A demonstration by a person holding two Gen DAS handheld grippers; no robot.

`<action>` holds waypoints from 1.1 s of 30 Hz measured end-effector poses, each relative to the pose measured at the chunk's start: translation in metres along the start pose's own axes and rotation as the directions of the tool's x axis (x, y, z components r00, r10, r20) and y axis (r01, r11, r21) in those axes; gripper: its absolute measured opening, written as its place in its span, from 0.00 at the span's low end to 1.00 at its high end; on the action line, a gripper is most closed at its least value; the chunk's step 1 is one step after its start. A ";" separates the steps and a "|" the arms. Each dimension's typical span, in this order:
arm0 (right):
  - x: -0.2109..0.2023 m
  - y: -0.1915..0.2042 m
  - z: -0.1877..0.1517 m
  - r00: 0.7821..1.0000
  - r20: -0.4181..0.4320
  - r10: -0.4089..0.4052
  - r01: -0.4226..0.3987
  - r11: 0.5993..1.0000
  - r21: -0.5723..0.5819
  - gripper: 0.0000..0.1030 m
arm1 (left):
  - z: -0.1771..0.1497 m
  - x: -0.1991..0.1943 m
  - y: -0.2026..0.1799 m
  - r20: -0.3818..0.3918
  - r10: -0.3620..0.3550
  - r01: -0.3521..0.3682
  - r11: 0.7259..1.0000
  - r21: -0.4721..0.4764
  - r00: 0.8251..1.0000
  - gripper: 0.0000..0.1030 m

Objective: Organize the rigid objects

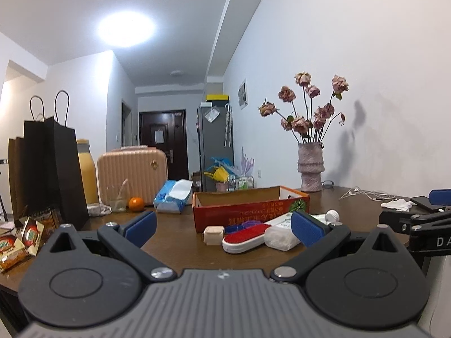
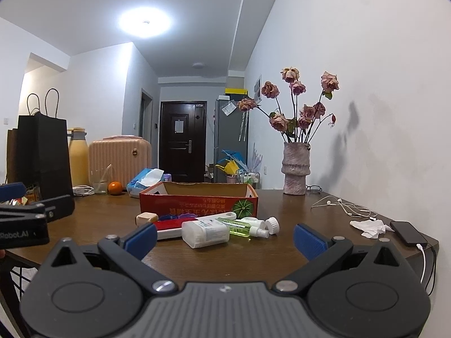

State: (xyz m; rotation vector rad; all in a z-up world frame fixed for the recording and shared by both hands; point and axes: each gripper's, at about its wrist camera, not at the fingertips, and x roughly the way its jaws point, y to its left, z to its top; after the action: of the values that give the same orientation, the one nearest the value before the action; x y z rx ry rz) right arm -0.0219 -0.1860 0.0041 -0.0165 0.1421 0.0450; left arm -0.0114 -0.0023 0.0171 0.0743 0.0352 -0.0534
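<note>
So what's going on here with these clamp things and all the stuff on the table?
A person holds a hand-held gripper in each hand, tidying small items. Both the left hand-held gripper and the right hand-held gripper are open and hold nothing. A white bottle, a green bottle, a red and white brush and a small cube lie loose on the table in front of a red box. Nothing has been picked up yet.

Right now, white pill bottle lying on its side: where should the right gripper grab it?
Across the body's middle of the white pill bottle, coming from above. It lies flat, long axis left-right, with bare table in front. The right hand-held gripper is open.
</note>
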 end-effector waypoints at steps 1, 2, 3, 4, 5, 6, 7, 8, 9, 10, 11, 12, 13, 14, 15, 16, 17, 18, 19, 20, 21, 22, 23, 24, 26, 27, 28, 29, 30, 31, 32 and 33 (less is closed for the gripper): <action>0.000 0.000 0.000 1.000 0.001 0.000 0.000 1.000 0.000 1.00 | 0.000 0.000 0.000 -0.001 0.002 -0.002 1.000 0.000 1.000 1.00; -0.001 0.000 -0.001 1.000 0.001 0.000 0.000 1.000 0.001 1.00 | 0.000 0.001 0.000 -0.005 0.004 -0.004 1.000 -0.002 1.000 1.00; -0.001 0.000 0.000 1.000 0.001 0.000 0.000 1.000 0.001 1.00 | 0.000 0.002 0.001 -0.010 0.005 -0.005 1.000 -0.005 1.000 1.00; -0.001 0.000 -0.001 1.000 0.002 0.000 0.000 1.000 0.001 1.00 | 0.000 0.003 0.002 -0.014 0.005 -0.005 1.000 -0.008 1.000 1.00; -0.001 0.000 -0.001 1.000 0.002 -0.001 0.001 1.000 0.001 1.00 | -0.001 0.003 0.002 -0.016 0.003 -0.004 1.000 -0.010 1.000 1.00; -0.001 0.000 0.000 1.000 0.000 0.000 0.000 1.000 0.000 1.00 | -0.001 0.003 0.002 -0.015 -0.003 0.002 1.000 -0.009 1.000 1.00; -0.001 0.000 0.000 1.000 0.000 0.000 0.000 1.000 0.000 1.00 | -0.001 0.002 0.001 -0.009 -0.013 0.013 1.000 -0.005 1.000 1.00; -0.001 0.000 0.000 1.000 0.000 0.001 -0.001 1.000 0.000 1.00 | 0.000 0.001 0.001 -0.003 -0.019 0.019 1.000 0.000 1.000 1.00; -0.001 0.000 0.000 1.000 0.000 0.001 -0.001 1.000 -0.001 1.00 | 0.000 0.000 0.001 0.006 -0.025 0.025 1.000 0.005 1.000 1.00; -0.001 0.000 0.000 1.000 0.000 0.001 -0.001 1.000 0.000 1.00 | -0.001 -0.001 0.000 0.014 -0.029 0.029 1.000 0.008 0.999 1.00; -0.001 0.000 0.000 1.000 0.001 0.001 -0.001 1.000 0.000 1.00 | -0.001 -0.002 0.000 0.021 -0.033 0.033 0.999 0.011 0.999 1.00; -0.001 0.000 0.000 1.000 0.001 0.000 0.000 1.000 0.000 1.00 | -0.001 -0.002 -0.001 0.026 -0.036 0.035 0.999 0.013 0.999 1.00; -0.001 0.000 0.000 1.000 0.001 0.000 0.000 1.000 0.001 1.00 | -0.002 -0.002 -0.002 0.027 -0.037 0.037 0.999 0.015 0.999 1.00; -0.001 0.000 0.000 1.000 -0.001 -0.001 0.001 1.000 0.001 1.00 | -0.002 -0.002 -0.002 0.027 -0.039 0.038 0.999 0.019 0.999 1.00; -0.001 0.001 0.000 1.000 -0.002 -0.001 0.001 1.000 0.003 1.00 | -0.003 -0.001 -0.003 0.026 -0.040 0.039 0.999 0.024 0.999 1.00; -0.001 0.001 0.000 1.000 -0.004 -0.001 0.001 1.000 0.005 1.00 | -0.004 0.000 -0.004 0.020 -0.039 0.038 0.999 0.028 0.999 1.00; -0.001 0.001 0.000 1.000 -0.006 0.000 0.000 1.000 0.005 1.00 | -0.004 0.001 -0.004 0.014 -0.039 0.038 0.999 0.027 0.999 1.00; 0.000 0.002 0.000 1.000 -0.007 0.001 -0.001 1.000 0.004 1.00 | -0.005 0.003 -0.003 0.007 -0.038 0.038 0.999 0.020 0.999 1.00; -0.001 0.003 0.000 1.000 -0.008 0.002 -0.002 1.000 0.003 1.00 | -0.006 0.004 -0.002 0.008 -0.035 0.035 0.999 0.011 0.999 1.00; 0.000 0.003 0.000 1.000 -0.009 0.003 -0.003 1.000 0.003 1.00 | -0.007 0.005 -0.001 0.013 -0.030 0.030 1.000 -0.004 0.999 1.00; 0.000 0.003 0.000 1.000 -0.011 0.003 -0.003 1.000 0.004 1.00 | -0.008 0.004 -0.001 0.028 -0.019 0.020 1.000 -0.018 0.999 1.00; 0.000 0.002 0.000 1.000 -0.011 0.003 -0.003 1.000 0.006 1.00 | -0.009 0.004 0.000 0.050 -0.007 0.008 1.000 -0.026 0.999 1.00; 0.001 0.002 -0.001 1.000 -0.011 0.003 -0.003 1.000 0.008 1.00 | -0.009 0.002 -0.001 0.074 0.005 -0.003 0.999 -0.033 0.997 1.00; 0.002 0.001 -0.001 1.000 -0.012 0.002 -0.001 1.000 0.011 1.00 | -0.010 0.002 -0.001 0.093 0.013 -0.010 0.999 -0.037 0.996 1.00; 0.005 -0.003 -0.004 1.000 -0.012 -0.008 0.008 1.000 0.025 1.00 | -0.011 0.002 -0.003 0.107 0.012 -0.009 1.000 -0.027 0.994 1.00; 0.011 -0.006 -0.009 1.000 -0.020 -0.019 0.020 0.999 0.035 1.00 | -0.013 0.004 -0.004 0.112 0.009 -0.008 1.000 -0.012 0.994 1.00; 0.011 -0.006 -0.009 1.000 -0.020 -0.019 0.020 0.999 0.035 1.00 | -0.015 0.006 -0.004 0.114 0.011 -0.011 1.000 -0.001 0.993 1.00; 0.015 -0.008 -0.011 0.999 -0.029 -0.033 0.034 0.999 0.040 1.00 | -0.017 0.009 -0.004 0.111 0.018 -0.019 1.000 0.005 0.994 1.00; 0.020 -0.010 -0.014 0.998 -0.038 -0.042 0.044 0.998 0.048 1.00 | -0.019 0.011 -0.003 0.102 0.022 -0.022 1.000 0.007 0.995 1.00; 0.025 -0.012 -0.017 0.998 -0.047 -0.046 0.049 0.997 0.060 1.00 | -0.020 0.015 -0.001 0.085 0.022 -0.023 1.000 0.005 0.996 1.00; 0.030 -0.014 -0.020 0.997 -0.053 -0.048 0.052 0.996 0.075 1.00 | -0.022 0.018 0.001 0.067 0.022 -0.021 1.000 -0.003 0.997 1.00; 0.036 -0.015 -0.024 0.997 -0.060 -0.053 0.059 0.995 0.086 1.00 | -0.025 0.023 0.004 0.046 0.018 -0.017 1.000 -0.017 0.999 1.00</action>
State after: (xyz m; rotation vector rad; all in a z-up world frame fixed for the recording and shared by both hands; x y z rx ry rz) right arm 0.0108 -0.2003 -0.0240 0.0659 0.2009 -0.0178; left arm 0.0106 0.0023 -0.0083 0.0569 -0.0115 -0.0375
